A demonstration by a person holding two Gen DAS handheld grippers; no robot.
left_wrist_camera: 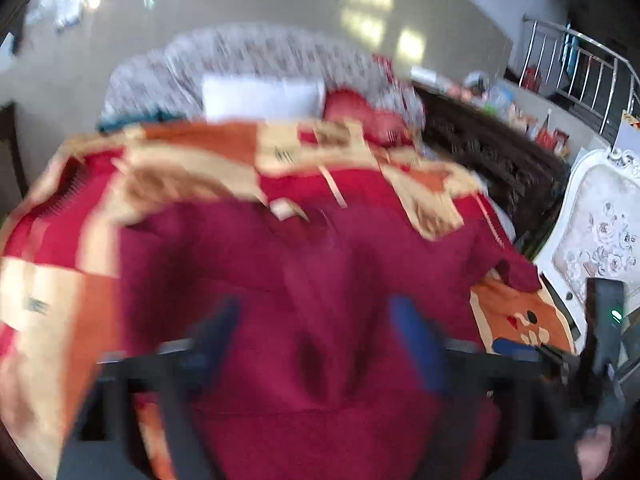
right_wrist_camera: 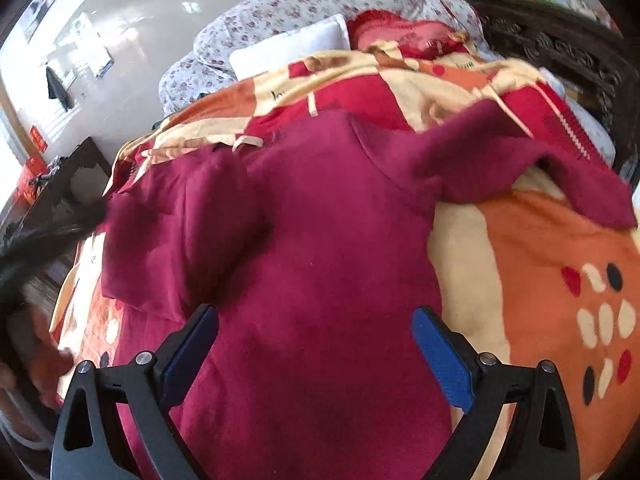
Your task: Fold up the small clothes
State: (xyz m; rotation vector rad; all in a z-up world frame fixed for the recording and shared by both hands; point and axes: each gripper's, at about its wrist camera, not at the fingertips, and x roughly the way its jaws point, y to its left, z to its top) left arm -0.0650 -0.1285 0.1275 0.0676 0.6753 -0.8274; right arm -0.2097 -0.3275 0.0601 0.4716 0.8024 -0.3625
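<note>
A small dark red garment (right_wrist_camera: 312, 240) lies spread on a patterned red, orange and cream bed cover (right_wrist_camera: 540, 248). One sleeve (right_wrist_camera: 540, 168) lies out to the right, the other (right_wrist_camera: 168, 220) is folded in at the left. My right gripper (right_wrist_camera: 316, 344) is open just above the garment's lower part, its blue pads (right_wrist_camera: 444, 360) apart and empty. In the blurred left wrist view the garment (left_wrist_camera: 304, 280) fills the middle. My left gripper (left_wrist_camera: 316, 340) is open over it, its fingers (left_wrist_camera: 416, 344) apart.
A white pillow (right_wrist_camera: 292, 46) and a floral quilt (right_wrist_camera: 280, 8) lie at the head of the bed. A dark carved headboard (right_wrist_camera: 560, 44) runs along the right. A white chair (left_wrist_camera: 592, 232) stands to the right. The other gripper's handle (left_wrist_camera: 604, 344) shows at the lower right.
</note>
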